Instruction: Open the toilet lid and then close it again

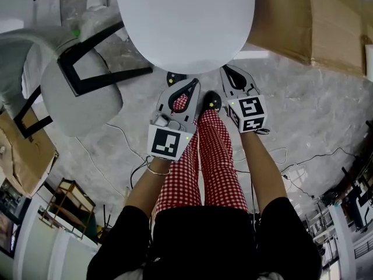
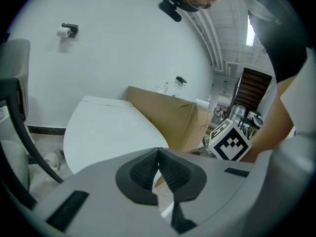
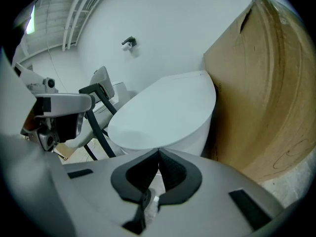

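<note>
The white toilet lid (image 1: 185,22) lies flat and closed at the top of the head view; it also fills the middle of the left gripper view as the lid (image 2: 108,132) and of the right gripper view as the lid (image 3: 168,112). My left gripper (image 1: 194,82) hovers just short of the lid's front rim, jaws shut and empty. My right gripper (image 1: 224,69) sits beside it, tips at the rim, also shut with nothing held. In both gripper views the black pads meet at their tips, left gripper (image 2: 158,151) and right gripper (image 3: 158,152).
A grey chair with black frame (image 1: 76,80) stands left of the toilet. Large cardboard sheets (image 1: 315,22) lean at the right, close to the bowl. The person's red-checked legs (image 1: 210,162) are below the grippers. Cables (image 1: 291,168) lie on the concrete floor.
</note>
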Motion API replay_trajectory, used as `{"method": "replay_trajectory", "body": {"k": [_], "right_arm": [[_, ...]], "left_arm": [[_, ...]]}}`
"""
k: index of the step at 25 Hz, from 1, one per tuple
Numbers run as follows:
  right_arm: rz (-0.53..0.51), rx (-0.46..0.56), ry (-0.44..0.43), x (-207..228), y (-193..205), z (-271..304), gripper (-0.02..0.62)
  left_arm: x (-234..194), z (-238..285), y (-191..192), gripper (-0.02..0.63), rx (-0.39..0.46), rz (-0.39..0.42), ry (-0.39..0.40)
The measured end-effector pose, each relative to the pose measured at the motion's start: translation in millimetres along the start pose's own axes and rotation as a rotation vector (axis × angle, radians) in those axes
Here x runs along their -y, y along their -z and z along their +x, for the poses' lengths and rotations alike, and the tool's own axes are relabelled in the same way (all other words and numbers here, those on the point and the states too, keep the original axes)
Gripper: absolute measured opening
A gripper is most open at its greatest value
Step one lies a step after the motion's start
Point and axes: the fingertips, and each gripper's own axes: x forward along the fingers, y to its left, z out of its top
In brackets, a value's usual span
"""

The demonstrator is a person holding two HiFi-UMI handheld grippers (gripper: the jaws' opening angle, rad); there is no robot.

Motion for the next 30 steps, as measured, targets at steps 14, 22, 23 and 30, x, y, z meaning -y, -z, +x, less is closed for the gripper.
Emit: {"method": "replay_trajectory", "body": {"k": [14,22,23,30], "right_arm": [[0.068,0.043,0.007,-4.2,-14.4,-15.2,0.018],[0.057,0.069,-0.01,-8.6,-31.0,-29.7,0.018],[0.057,0.072,-0.013,-9.1,-32.9,-31.2,0.018],[0.036,0.088,-0.04,-12.1,-46.3,-42.9,0.018]], "left_arm": [[-0.4,-0.9,-6.9,0.003,0.004,0.008,0.015],[-0.2,-6.1,-10.2,0.003,0.004,0.023,0.01],[1.2,-7.3,-10.6,0.003,0.005,0.025,0.011],[11.2,-15.2,-8.8,0.004,-0.001,0.024,0.011]]}}
